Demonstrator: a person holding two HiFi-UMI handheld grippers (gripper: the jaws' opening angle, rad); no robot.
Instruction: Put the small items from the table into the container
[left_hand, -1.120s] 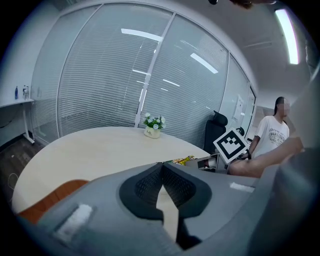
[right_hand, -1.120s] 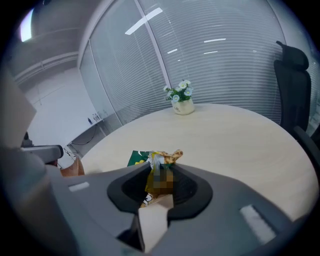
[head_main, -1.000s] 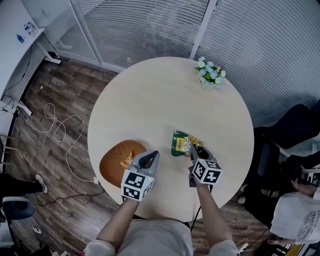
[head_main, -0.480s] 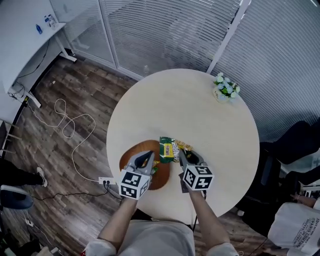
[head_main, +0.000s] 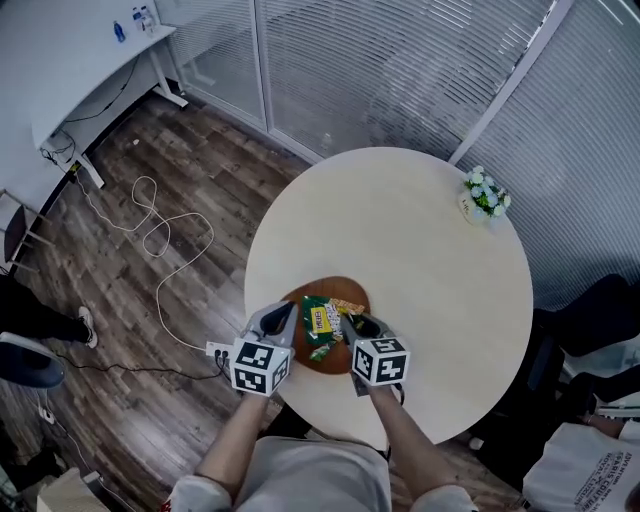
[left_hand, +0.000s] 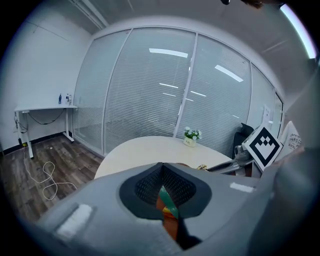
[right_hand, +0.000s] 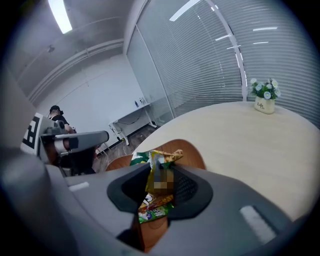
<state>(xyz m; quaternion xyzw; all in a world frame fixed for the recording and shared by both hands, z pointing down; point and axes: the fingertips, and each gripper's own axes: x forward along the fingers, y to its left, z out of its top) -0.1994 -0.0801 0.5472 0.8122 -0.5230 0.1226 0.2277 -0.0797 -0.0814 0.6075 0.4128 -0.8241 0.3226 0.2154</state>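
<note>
A brown wooden dish (head_main: 325, 288) sits near the table's (head_main: 420, 250) front left edge. My right gripper (head_main: 352, 322) hangs over the dish, shut on a bunch of green and yellow snack packets (head_main: 322, 322). In the right gripper view the packets (right_hand: 159, 167) stand up between the pads of that gripper (right_hand: 162, 180), with the dish (right_hand: 187, 150) behind. My left gripper (head_main: 283, 312) is at the dish's left rim. In its own view the left gripper's (left_hand: 162, 172) pad tips meet. A green and orange sliver shows in the slit below them; I cannot tell whether it is pinched.
A small pot of flowers (head_main: 483, 198) stands at the table's far right edge. On the wooden floor to the left lie a white cable (head_main: 165, 235) and a power strip (head_main: 215, 350). A white desk (head_main: 90, 70) stands at the far left, a dark chair (head_main: 600, 320) at the right.
My right gripper has carried the snack packets leftward from the bare table to above the dish. The left gripper has shifted from the dish's right side to its left rim.
</note>
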